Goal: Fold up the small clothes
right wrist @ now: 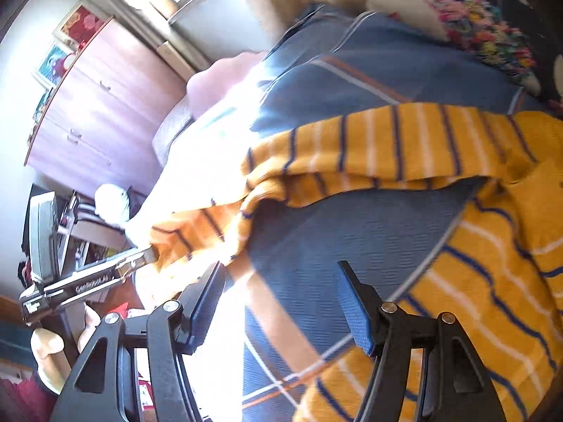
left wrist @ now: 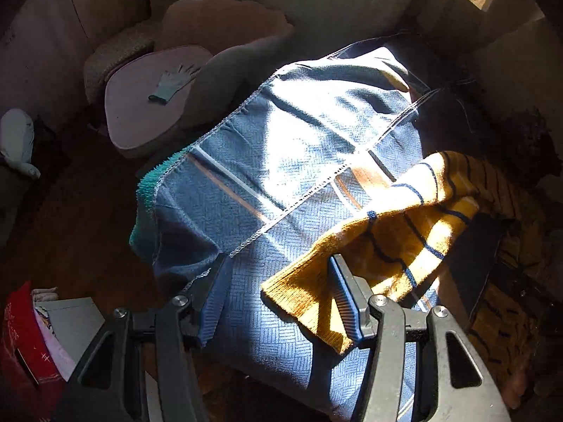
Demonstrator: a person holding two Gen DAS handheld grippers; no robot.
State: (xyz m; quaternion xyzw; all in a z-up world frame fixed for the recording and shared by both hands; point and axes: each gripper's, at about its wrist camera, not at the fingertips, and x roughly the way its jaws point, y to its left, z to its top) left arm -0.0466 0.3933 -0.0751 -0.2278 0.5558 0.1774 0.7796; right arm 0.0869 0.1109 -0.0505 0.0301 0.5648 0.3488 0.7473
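Observation:
A small mustard-yellow knit garment with navy and white stripes (left wrist: pixel 397 232) lies on a blue woven cover (left wrist: pixel 281 161). In the left wrist view its ribbed cuff end drapes over my right-hand finger (left wrist: pixel 346 299). My left gripper (left wrist: pixel 278 281) is open, nothing pinched between its fingers. In the right wrist view the garment (right wrist: pixel 369 140) stretches across the cover (right wrist: pixel 334 232), with more of it at lower right. My right gripper (right wrist: pixel 281 292) is open and empty above the cover. The left gripper's tip (right wrist: pixel 140 260) shows at the sleeve end on the left.
A padded pinkish chair (left wrist: pixel 147 105) with a grey-green glove (left wrist: pixel 172 82) stands left of the cover. A red box (left wrist: pixel 24 337) is at lower left. A wooden dresser (right wrist: pixel 98 112), a window and a floral cushion (right wrist: pixel 482 24) are around the bed.

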